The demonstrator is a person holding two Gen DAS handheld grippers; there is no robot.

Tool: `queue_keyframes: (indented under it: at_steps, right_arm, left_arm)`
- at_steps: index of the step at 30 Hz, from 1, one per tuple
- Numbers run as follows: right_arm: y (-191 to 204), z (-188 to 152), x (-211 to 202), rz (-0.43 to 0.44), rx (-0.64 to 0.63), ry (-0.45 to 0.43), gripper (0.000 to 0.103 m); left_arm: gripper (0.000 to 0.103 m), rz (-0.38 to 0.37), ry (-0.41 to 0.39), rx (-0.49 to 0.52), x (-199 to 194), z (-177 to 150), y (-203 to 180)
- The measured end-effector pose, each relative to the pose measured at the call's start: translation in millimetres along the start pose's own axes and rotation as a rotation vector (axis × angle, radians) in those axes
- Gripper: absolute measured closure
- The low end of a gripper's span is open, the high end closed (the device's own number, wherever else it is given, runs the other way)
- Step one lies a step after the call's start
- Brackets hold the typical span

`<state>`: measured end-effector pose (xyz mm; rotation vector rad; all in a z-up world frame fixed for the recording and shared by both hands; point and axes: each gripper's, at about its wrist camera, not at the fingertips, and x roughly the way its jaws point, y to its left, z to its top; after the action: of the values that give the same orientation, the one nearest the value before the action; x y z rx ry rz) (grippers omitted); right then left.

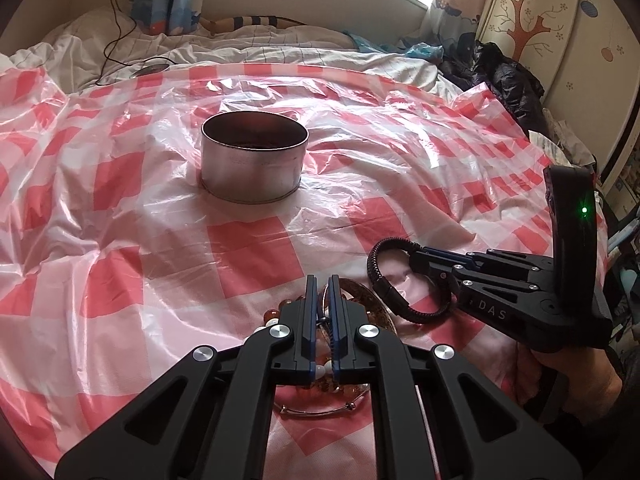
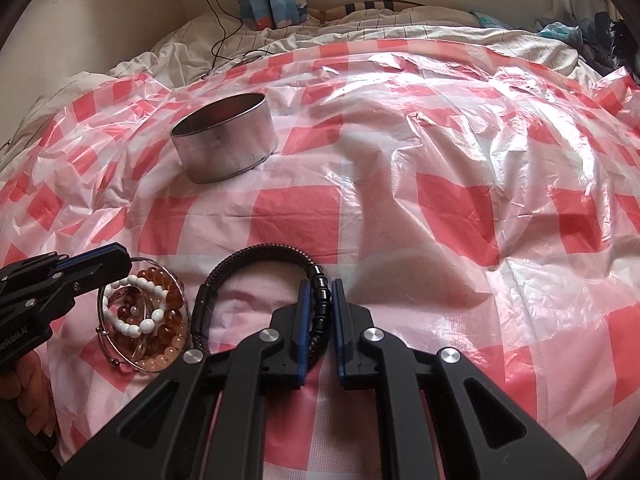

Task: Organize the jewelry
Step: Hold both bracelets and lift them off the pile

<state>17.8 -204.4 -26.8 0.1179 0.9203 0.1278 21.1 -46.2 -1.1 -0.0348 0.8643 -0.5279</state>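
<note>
I'm looking across a bed (image 1: 304, 46) with rumpled pale sheets, a window and patterned curtains behind it, and a crinkled red-and-white checked plastic sheet (image 2: 420, 184) spread over most of the bedding. On that sheet, well ahead of both tools, stands an open round metal tin (image 1: 252, 160), upright. Nearer to me is the jewelry. My right gripper (image 2: 319, 300) has its fingers nearly together around the beaded stretch of a black braided bracelet (image 2: 256, 254) — in the right wrist view the beads sit between the blue pads, though I cannot tell whether the pads actually press on them; the rest of the loop lies flat on the sheet. Just beside it, on my left, sits a heap of bracelets (image 2: 144, 316): amber beads, a white bead string and a thin metal bangle, overlapping. My left gripper (image 1: 322, 292) is down over that heap with its fingers drawn almost shut on a thin ring that shows in the narrow gap — white beads peek out below the pads.
</note>
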Motion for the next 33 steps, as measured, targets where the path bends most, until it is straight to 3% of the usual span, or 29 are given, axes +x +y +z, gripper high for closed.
queue_keyframes:
  at_steps: [28,33]
  right_arm:
    - [-0.8,-1.2,3.4,0.0,0.0,0.008,0.092]
    - [-12.6,-1.1,3.1,0.063,0.083,0.01,0.092]
  left_arm:
    - [0.098,-0.005,0.005,-0.053,1.2,-0.2,12.3]
    - [0.098,-0.057,0.002,-0.114,-0.5,0.2,23.0]
